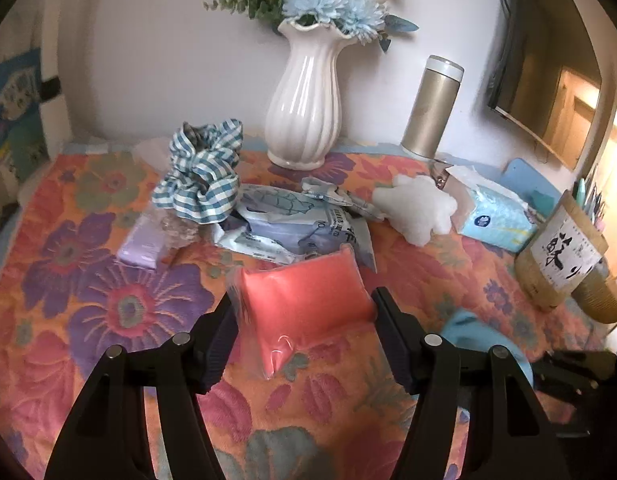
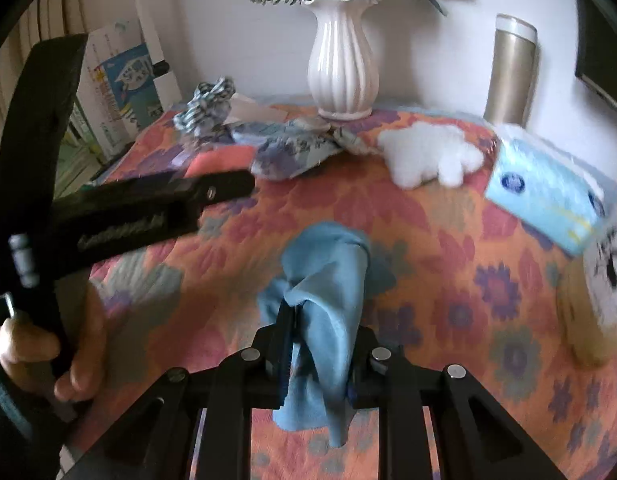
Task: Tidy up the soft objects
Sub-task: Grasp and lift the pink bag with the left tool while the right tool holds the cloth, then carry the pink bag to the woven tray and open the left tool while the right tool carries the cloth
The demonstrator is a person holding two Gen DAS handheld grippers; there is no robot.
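The left tool [image 1: 304, 312] is spread apart, one finger [image 1: 220, 344] on each side of a pink pouch [image 1: 304, 300] in clear wrap that lies on the floral cloth [image 1: 88, 280] covering the tabletop, toward the middle; whether the pads touch the pouch cannot be told. The right tool [image 2: 320, 340] is clamped on a blue cloth [image 2: 328, 292], which is bunched up between its fingers and hangs down below them, above the near half of the tabletop. In the left view a corner of the same blue cloth shows just right of the left tool.

Behind the pouch lies a heap of wipe packs [image 1: 292, 224], touching the pouch's far edge. A blue checked scrunchie [image 1: 204, 176] sits on the heap's left end, with a lilac packet [image 1: 142, 246] near it toward the left edge. A white plush [image 1: 420, 208] lies right of the heap, just beside a tissue box [image 1: 496, 216] near the right edge. A white vase [image 1: 306, 108] with blue flowers and a gold flask [image 1: 430, 108] stand along the far edge against the wall. A brown pen holder [image 1: 556, 260] stands at the right edge.

In the right view the left tool [image 2: 148, 204] crosses the frame at the left, held by the left hand [image 2: 40, 352]
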